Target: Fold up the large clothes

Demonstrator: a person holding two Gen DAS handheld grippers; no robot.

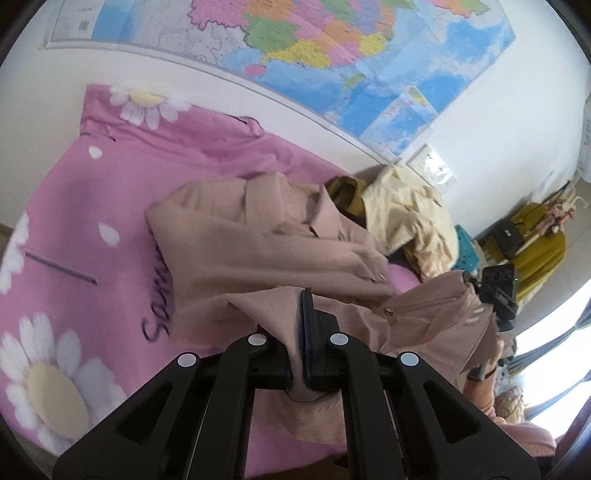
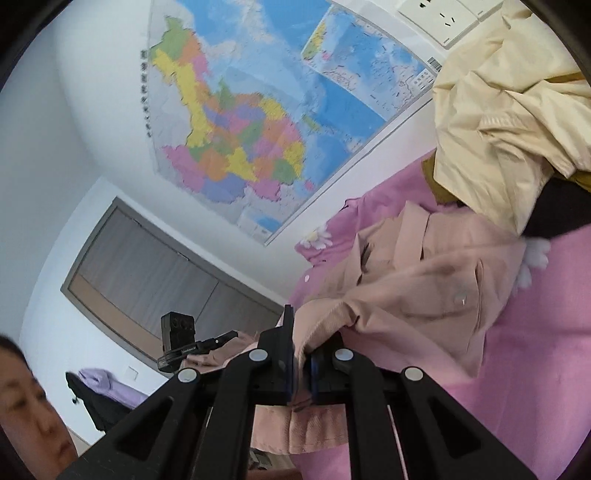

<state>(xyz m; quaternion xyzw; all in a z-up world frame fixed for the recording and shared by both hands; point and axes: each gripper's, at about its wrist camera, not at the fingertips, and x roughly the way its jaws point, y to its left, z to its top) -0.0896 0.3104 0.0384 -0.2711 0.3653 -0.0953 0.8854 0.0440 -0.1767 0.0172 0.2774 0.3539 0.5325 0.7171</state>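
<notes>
Right now I have the pink jacket pinched in both tools, and everything else I place by that jacket. My left gripper has its jaws drawn almost together on a fold of the jacket's near edge, with the cloth bunched between the blue-edged pads and spilling out below them. My right gripper is closed the same way on another stretch of that edge, ribbed fabric squeezed between its pads. I judge I am holding two points along one hem so the edge stays taut between the tools and can be carried over the body as one straight fold rather than a crumpled one.

The jacket's bulk lies on the pink daisy-print bedspread, collar and lapels turned toward the far wall, a zipped pocket raised close to my right-hand tool. It looks only partly folded: the upper half is rumpled, not squared.

Beyond the jacket, toward the wall, a cream jacket sits heaped with a mustard garment under it, touching or nearly touching the pink collar. Those, I take it, wait their turn. Above the jacket on the wall hangs a coloured map, with a white wall socket near the cream heap.
</notes>
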